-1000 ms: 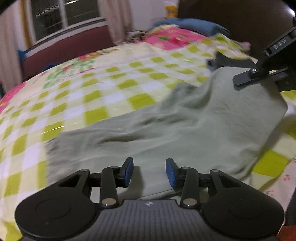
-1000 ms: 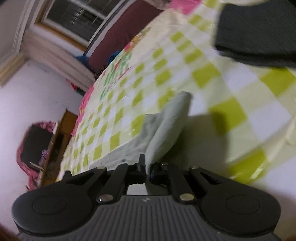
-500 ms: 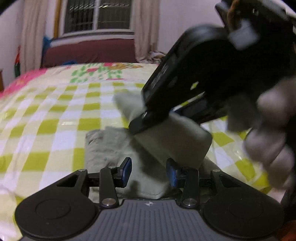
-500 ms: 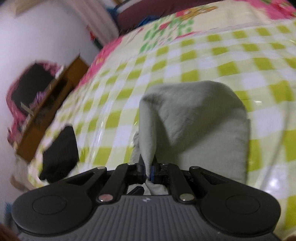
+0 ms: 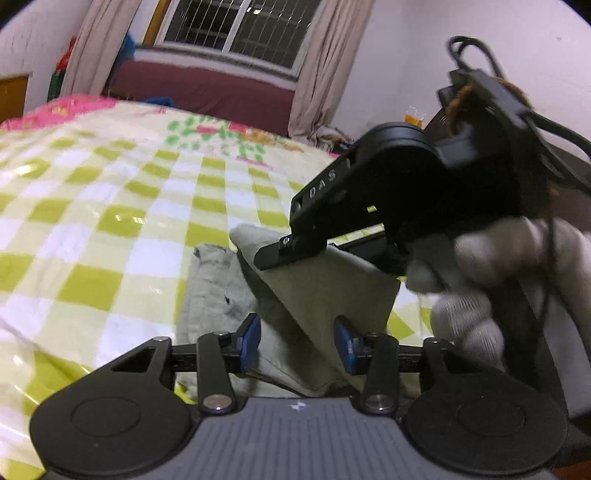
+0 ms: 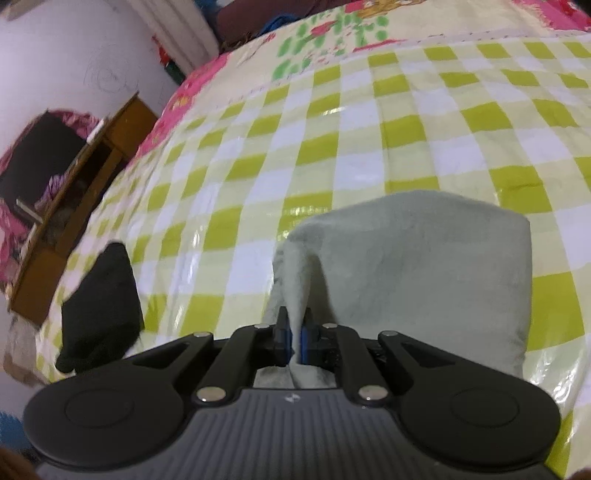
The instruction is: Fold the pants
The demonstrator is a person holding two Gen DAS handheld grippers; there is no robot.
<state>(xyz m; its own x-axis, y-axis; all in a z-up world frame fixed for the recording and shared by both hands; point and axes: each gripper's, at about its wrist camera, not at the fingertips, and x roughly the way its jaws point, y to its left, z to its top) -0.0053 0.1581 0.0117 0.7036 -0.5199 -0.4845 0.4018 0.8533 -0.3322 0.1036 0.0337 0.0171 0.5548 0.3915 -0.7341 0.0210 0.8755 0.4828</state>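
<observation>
The pale green pants (image 5: 325, 291) lie bunched on the checked bedspread (image 5: 122, 206). My right gripper (image 6: 294, 341) is shut on a pinched fold of the pants (image 6: 417, 258) and holds it lifted, so the cloth drapes over in front. In the left wrist view the right gripper (image 5: 280, 254) hangs just above and ahead, with a gloved hand behind it. My left gripper (image 5: 295, 345) is open, its blue pads on either side of the hanging cloth without pinching it.
A black folded garment (image 6: 99, 306) lies on the bed to the left. A wooden cabinet (image 6: 74, 192) stands beyond the bed's left edge. A window with curtains (image 5: 236, 29) and a dark red headboard (image 5: 207, 92) are at the far end.
The right gripper has carried the pinched fold over toward the left gripper, folding the pants onto themselves. The left gripper stays open and now looks more along the bed.
</observation>
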